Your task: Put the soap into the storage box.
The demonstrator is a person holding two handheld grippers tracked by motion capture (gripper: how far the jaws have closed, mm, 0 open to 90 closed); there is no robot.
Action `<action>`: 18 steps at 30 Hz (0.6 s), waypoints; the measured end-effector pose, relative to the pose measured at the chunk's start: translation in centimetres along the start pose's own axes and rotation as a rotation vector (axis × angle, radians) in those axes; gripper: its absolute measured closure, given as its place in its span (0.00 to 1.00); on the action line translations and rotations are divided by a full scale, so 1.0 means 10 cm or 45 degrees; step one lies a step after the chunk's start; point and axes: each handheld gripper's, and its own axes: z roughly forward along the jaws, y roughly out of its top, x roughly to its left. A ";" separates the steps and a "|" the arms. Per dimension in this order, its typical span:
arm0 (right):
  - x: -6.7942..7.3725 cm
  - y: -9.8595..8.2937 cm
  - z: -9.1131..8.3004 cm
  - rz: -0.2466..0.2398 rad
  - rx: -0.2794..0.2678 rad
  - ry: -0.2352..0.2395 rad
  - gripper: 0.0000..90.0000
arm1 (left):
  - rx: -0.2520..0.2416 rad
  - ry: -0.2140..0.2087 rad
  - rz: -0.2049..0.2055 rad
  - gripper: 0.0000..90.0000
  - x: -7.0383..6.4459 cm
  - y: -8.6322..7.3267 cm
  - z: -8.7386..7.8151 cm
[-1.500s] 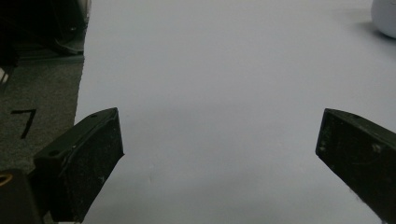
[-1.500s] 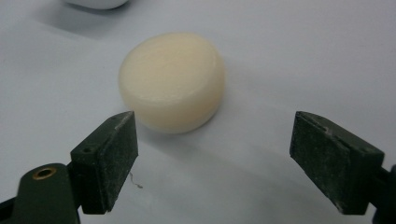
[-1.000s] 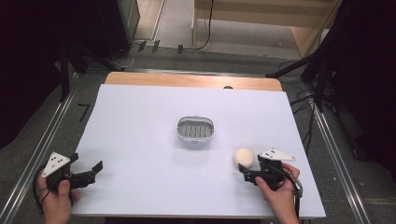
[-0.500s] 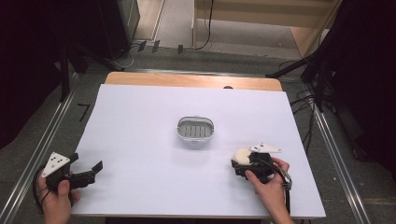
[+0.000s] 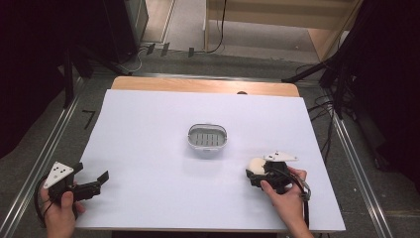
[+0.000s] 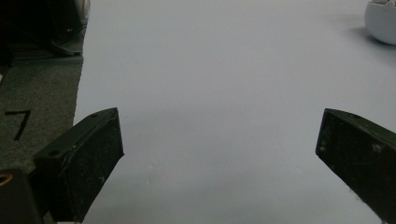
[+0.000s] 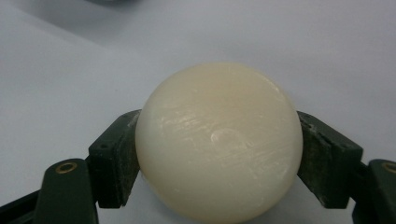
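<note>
A cream, rounded bar of soap point(image 7: 218, 140) sits between the jaws of my right gripper point(image 5: 256, 174), which press on both its sides near the table's front right; in the high view the soap point(image 5: 256, 164) peeks out at the gripper's left end. A grey oval soap dish point(image 5: 207, 139) with a slotted floor stands at the middle of the white table point(image 5: 148, 129). At the front left corner my left gripper point(image 5: 99, 182) is held open over bare table, its jaws wide apart in the left gripper view point(image 6: 219, 154), with the dish point(image 6: 382, 21) far off at upper right.
The table's wooden back edge point(image 5: 203, 85) runs along the far side. Metal rails point(image 5: 39, 163) and grey floor flank the table on both sides, with cables point(image 5: 327, 106) at the right. Black curtains stand beyond.
My right gripper moved left onto the soap and shut on it, its hand turning inward. The left gripper stayed put.
</note>
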 end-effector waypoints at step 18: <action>0.12 0.28 0.00 -0.034 -0.016 0.051 0.27 | 0.003 0.001 0.002 0.01 0.00 0.00 0.00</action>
